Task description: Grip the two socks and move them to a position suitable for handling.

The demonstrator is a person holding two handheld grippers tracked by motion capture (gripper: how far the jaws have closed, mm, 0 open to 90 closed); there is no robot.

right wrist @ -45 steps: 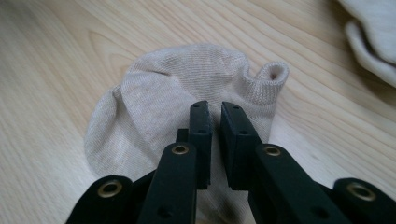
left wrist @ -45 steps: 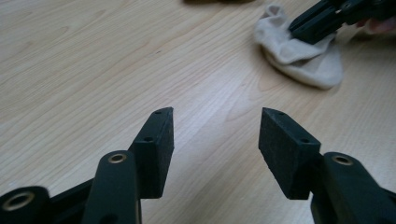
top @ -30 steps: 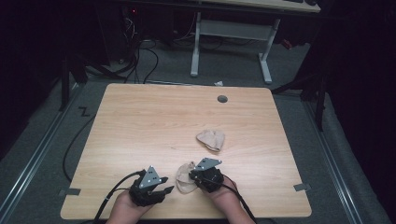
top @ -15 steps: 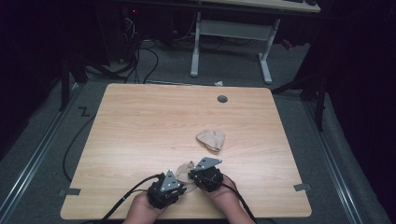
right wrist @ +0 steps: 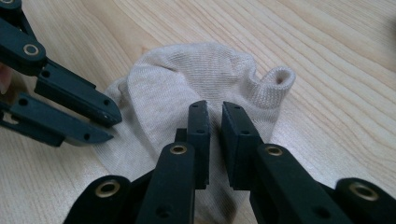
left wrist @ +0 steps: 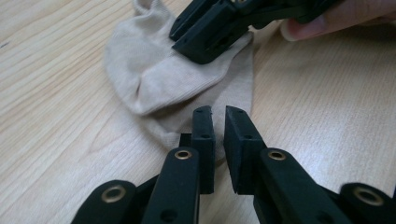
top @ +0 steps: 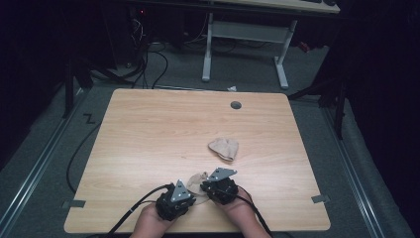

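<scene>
A beige sock (top: 198,179) lies crumpled on the near part of the wooden table (top: 148,134), right between the two grippers. The left gripper (top: 190,198) sits at the sock's near left side, the right gripper (top: 204,186) at its near right side, and both hands come in over the near edge.

In the left gripper view, that gripper's jaws have just been closing and now stand almost together with a thin slit between them, their tips at the near edge of the sock (left wrist: 159,79); fabric lies under and around the tips, and the pads appear to pinch its hem. In that view the right gripper (left wrist: 210,35) presses on the cloth farther off.

In the right gripper view, the jaws are likewise nearly together, pinching a fold at the middle of the sock (right wrist: 205,79), whose rolled cuff curls up on the right.

A second sock (top: 224,148) lies well apart, farther off and to the right.
</scene>
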